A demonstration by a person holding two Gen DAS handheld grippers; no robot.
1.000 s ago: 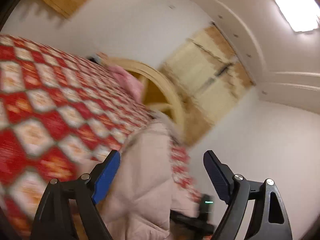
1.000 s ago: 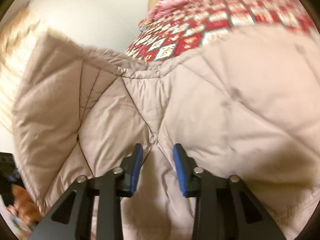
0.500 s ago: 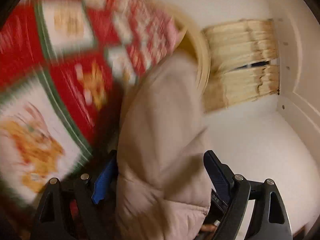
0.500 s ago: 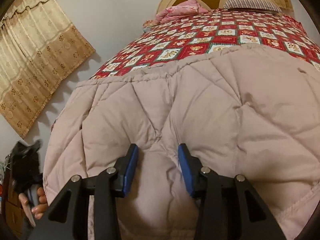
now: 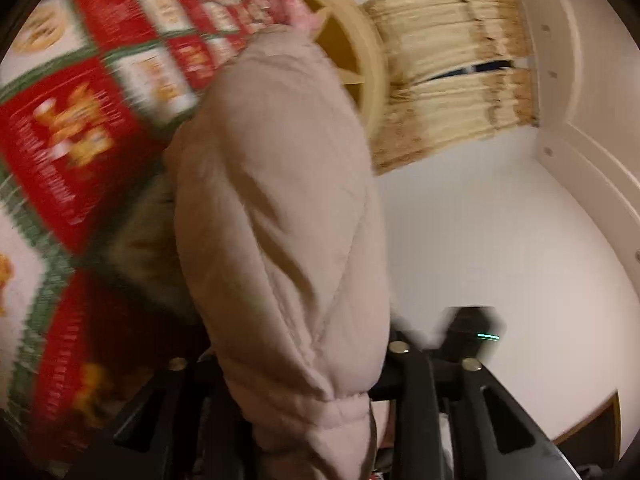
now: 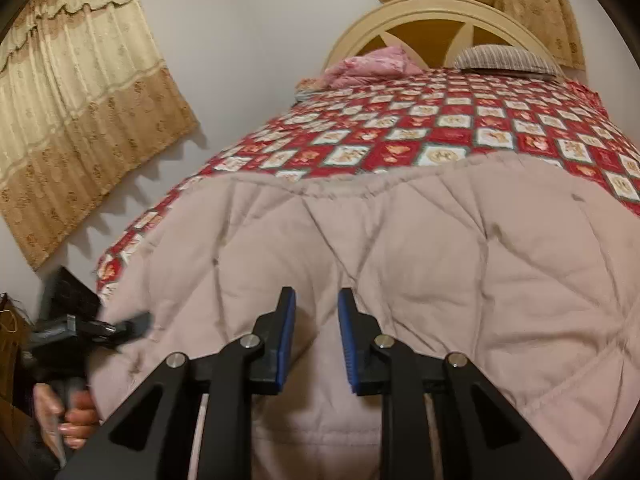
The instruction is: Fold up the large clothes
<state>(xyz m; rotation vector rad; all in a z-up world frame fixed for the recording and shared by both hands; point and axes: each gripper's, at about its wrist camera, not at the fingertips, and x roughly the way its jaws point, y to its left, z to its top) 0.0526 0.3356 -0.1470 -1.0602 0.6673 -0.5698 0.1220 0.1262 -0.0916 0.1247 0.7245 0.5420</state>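
Observation:
A large beige quilted coat [image 6: 420,256] lies spread over the near part of a bed with a red and white patterned bedspread [image 6: 440,132]. My right gripper [image 6: 316,320] has its fingers partly closed, with coat fabric bulging between them. My left gripper [image 5: 296,376] shows in the left wrist view with a thick fold of the coat [image 5: 280,200] filling the gap between its fingers, which hide behind the fabric. It also shows in the right wrist view [image 6: 132,324] at the coat's left edge, held by a hand.
A cream arched headboard [image 6: 436,20] stands at the far end with a pink pillow [image 6: 376,64] and a striped pillow [image 6: 508,60]. Beige curtains [image 6: 80,120] hang on the left wall. A white wall lies to the left of the bed.
The coat has gone from lifted and bunched to lying flatter on the bed. My left gripper has swung in onto the coat's edge and closed in around a fold of it. The right gripper's gap widened slightly.

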